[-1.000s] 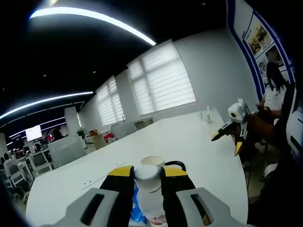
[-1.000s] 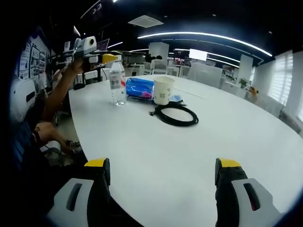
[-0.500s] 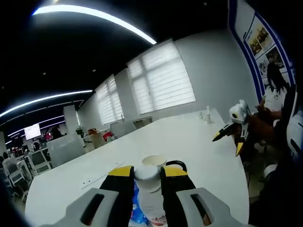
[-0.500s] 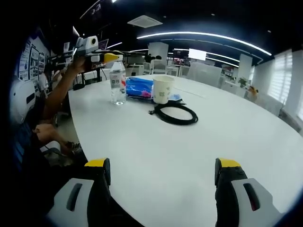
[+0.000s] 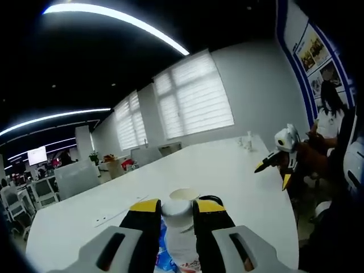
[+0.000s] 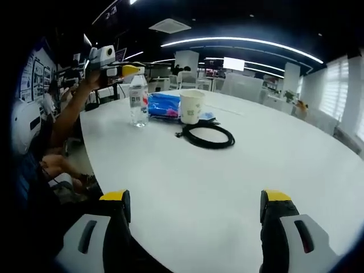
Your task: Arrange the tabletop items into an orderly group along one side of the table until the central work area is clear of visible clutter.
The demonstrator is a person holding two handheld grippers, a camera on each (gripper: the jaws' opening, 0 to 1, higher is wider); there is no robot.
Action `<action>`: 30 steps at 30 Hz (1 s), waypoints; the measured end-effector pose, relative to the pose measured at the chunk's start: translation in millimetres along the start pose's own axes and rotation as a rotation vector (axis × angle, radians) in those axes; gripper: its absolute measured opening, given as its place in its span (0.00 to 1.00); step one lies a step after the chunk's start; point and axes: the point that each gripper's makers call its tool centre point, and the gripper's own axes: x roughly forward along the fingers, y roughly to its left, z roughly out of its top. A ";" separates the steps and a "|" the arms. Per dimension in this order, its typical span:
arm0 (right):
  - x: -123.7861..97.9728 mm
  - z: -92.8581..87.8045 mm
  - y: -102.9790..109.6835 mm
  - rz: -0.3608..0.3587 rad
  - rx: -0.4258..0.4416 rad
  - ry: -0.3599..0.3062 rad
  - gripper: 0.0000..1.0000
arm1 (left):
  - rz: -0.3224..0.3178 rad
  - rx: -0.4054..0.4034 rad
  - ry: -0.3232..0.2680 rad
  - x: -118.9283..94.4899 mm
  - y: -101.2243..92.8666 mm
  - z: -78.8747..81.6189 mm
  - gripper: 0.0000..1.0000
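A clear water bottle (image 6: pixel 137 103) with a white cap (image 5: pixel 177 208) stands on the white table (image 6: pixel 239 170) near its left edge. My left gripper (image 5: pixel 177 203) is shut on the cap; it enters the right gripper view as the left gripper (image 6: pixel 122 69) above the bottle. Just behind the bottle lie a blue packet (image 6: pixel 165 105), a paper cup (image 6: pixel 191 106) and a coiled black cable (image 6: pixel 206 135). The cup's rim (image 5: pixel 183 194) and the cable (image 5: pixel 210 198) peek over the jaws. My right gripper (image 6: pixel 195 199) hangs open over the table's near edge, holding nothing, and shows as the right gripper (image 5: pixel 272 173).
A person's arm (image 6: pixel 67 116) reaches in from the left along the table edge. A seated person (image 5: pixel 329 116) is at the far right by a poster wall. Small bottles (image 5: pixel 249 138) stand at the table's far end. Broad bare tabletop stretches to the right of the cable.
Both views have drifted slightly with the hands. The bottle, cup, packet and cable stay where they were, and both grippers keep their states.
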 end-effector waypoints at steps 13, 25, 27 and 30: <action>-0.4 2.4 -2.5 -0.012 0.030 0.000 1.00 | -0.004 -0.004 -0.003 0.2 0.9 0.1 0.20; 1.9 5.9 0.4 -0.002 0.029 -0.002 1.00 | -0.020 -0.019 0.003 0.1 1.7 0.0 0.20; 2.5 5.9 0.5 -0.001 0.028 0.000 1.00 | -0.024 -0.022 0.002 0.1 1.5 -0.1 0.20; 3.3 6.5 1.0 0.000 0.026 0.000 1.00 | -0.027 -0.021 0.003 0.0 2.3 0.0 0.20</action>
